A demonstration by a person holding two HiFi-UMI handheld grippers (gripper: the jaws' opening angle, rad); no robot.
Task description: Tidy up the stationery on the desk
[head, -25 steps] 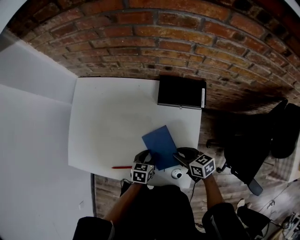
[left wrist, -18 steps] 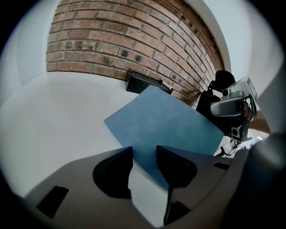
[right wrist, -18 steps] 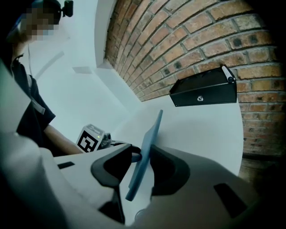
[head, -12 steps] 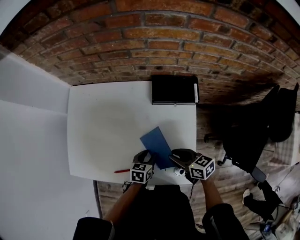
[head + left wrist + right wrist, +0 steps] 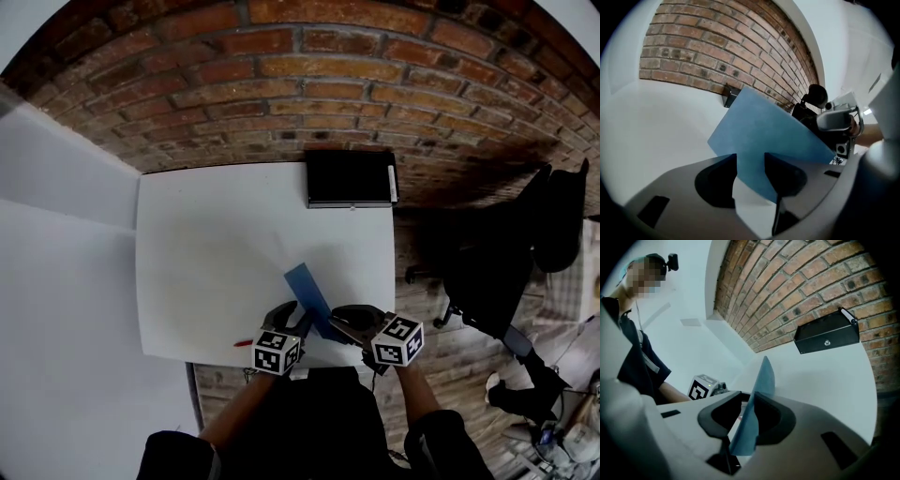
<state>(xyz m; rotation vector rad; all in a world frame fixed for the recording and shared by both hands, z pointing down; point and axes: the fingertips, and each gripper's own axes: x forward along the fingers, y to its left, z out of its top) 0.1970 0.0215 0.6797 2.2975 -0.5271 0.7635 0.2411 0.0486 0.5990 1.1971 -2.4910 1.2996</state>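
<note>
A thin blue rectangular sheet [image 5: 305,289], flat earlier, is held tilted upward, clamped by the right gripper [image 5: 750,405], whose jaws have just been closing. The left gripper [image 5: 750,161] is held with its jaws apart.

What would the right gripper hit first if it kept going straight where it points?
The right gripper has just been closing its jaws on the blue sheet; past that, probably the white desk, short of the black box, though depth is unclear.

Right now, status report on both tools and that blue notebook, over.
Right tool just closing, pinching blue notebook, tilted up. Left tool open, notebook corner between jaws. Red pen on desk, nothing blocking.
</note>
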